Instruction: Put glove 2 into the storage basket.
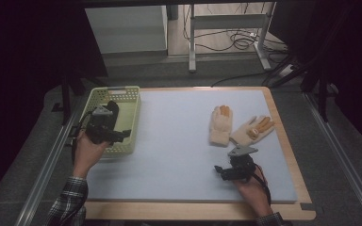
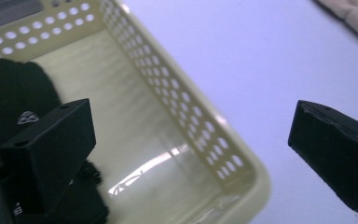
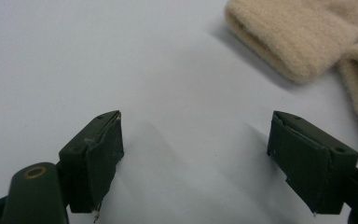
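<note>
Left gripper point(image 1: 122, 134), jaws spread and empty, hangs over the yellow basket point(image 1: 131, 101) at the mat's left edge with a black item point(image 2: 23, 88) inside; right gripper point(image 1: 219, 170), also spread, rests near the front edge, just short of the beige gloves point(image 1: 220, 126), likely next to grasp.

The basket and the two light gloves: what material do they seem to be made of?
The basket looks like moulded plastic, pale yellow and slightly glossy: its walls have rows of punched holes and the floor reflects light. The gloves look like knitted fabric, cream, soft and fuzzy, with orange fingers; whether that orange is a coating I cannot tell.
</note>
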Tool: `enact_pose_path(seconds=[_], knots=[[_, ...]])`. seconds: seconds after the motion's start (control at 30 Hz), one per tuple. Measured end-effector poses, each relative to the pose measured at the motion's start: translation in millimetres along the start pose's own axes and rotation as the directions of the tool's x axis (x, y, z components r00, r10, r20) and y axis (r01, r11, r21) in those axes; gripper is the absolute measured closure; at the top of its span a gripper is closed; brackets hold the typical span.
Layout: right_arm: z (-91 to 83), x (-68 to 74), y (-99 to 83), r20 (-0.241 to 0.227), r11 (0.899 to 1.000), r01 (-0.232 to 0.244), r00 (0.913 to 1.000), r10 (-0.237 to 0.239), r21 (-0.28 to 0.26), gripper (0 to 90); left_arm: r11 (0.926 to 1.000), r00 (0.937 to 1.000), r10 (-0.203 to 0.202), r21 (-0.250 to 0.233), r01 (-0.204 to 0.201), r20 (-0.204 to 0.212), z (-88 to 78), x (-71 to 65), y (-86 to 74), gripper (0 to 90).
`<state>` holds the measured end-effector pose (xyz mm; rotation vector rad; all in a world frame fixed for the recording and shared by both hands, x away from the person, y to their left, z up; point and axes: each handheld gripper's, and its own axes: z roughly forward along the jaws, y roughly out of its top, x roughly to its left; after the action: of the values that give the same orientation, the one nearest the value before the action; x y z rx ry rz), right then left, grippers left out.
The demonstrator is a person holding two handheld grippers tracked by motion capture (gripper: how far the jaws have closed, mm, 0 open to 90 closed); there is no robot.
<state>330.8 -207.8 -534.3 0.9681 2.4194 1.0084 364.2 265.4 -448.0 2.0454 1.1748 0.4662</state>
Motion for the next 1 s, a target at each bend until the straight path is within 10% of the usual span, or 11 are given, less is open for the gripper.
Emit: enact_pose_path(seconds=[0.63,1.0], knots=[[0.0,0.2,0.0,0.0,1.0,-0.001,1.0,0.001,0.0,17.9,0.9823,0.9813,0.16,-0.115,-0.147,0.107,8.5,-83.3,-16.2,1.1],[0.0,0.2,0.0,0.0,1.0,0.0,1.0,0.0,0.0,17.9,0.977,0.9719,0.205,-0.084,-0.196,0.116,31.7,-110.2,-44.2,1.1]])
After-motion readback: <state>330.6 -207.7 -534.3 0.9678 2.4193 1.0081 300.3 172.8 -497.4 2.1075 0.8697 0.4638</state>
